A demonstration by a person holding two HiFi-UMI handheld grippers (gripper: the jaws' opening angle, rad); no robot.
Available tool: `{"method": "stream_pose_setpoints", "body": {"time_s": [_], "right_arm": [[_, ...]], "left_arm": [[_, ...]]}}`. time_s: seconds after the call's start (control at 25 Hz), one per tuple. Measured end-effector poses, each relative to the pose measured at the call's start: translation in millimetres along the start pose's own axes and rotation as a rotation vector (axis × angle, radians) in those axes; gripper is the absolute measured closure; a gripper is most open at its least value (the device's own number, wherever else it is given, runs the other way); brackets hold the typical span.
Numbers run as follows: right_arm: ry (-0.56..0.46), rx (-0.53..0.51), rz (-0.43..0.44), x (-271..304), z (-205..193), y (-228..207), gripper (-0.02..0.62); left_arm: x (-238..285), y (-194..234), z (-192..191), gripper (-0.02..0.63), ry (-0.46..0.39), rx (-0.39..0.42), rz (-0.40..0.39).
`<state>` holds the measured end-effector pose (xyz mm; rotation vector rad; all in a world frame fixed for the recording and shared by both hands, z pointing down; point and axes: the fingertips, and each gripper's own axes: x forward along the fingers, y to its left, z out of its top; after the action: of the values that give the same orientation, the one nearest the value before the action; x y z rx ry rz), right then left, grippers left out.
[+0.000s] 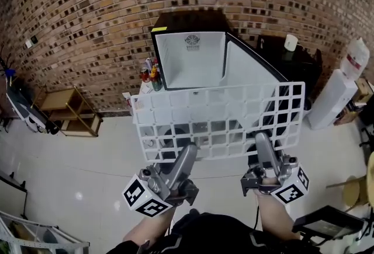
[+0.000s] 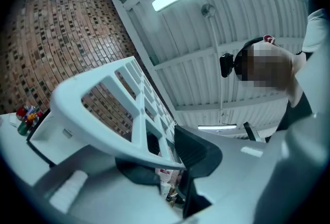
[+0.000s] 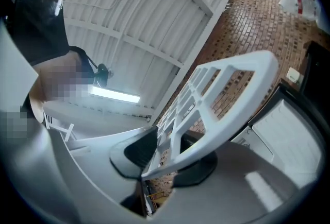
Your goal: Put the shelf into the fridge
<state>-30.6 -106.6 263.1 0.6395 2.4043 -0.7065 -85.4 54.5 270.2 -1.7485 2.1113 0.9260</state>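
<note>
Closest in, the person's forearms reach up from the bottom of the head view, each hand carrying a gripper with its marker cube nearest the body. The left gripper [image 1: 188, 155] is clamped on the near edge of the white grid shelf [image 1: 217, 121], close to that edge's left end; its own view shows the rim wedged between the two dark pads. The right gripper [image 1: 264, 143] grips the same edge further right, its jaws likewise pressed on the rim with a narrow gap filled by the plastic. Between them the shelf is carried off the white floor [image 1: 76, 171], tilting up and away from both grippers. Just past the shelf's far edge stands the small black fridge [image 1: 193, 60], its white inside facing the grippers and its door [image 1: 251, 69] swung open ahead of the right gripper. Some bottles [image 1: 151, 75] cluster beside the fridge, ahead of the left gripper. Well out to that gripper's left is a low wooden rack [image 1: 70, 110]. Far off the right gripper's side leans a tall white unit [image 1: 334, 98]. A brick wall [image 1: 87, 13] closes it all off behind.
</note>
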Motion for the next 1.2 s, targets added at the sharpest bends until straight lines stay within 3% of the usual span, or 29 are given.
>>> {"method": "stream_pose_setpoints", "body": {"time_s": [0.52, 1.2], "right_arm": [[0.058, 0.020, -0.039, 70.2, -64.6, -29.4, 0.500], [0.092, 0.116, -0.037, 149.3, -106.8, -158.7, 0.500]], "left_arm": [[-15.6, 94.4, 25.6, 0.526, 0.001, -0.055, 0.040], [45.6, 225.4, 12.1, 0.526, 0.053, -0.040, 0.130]]}}
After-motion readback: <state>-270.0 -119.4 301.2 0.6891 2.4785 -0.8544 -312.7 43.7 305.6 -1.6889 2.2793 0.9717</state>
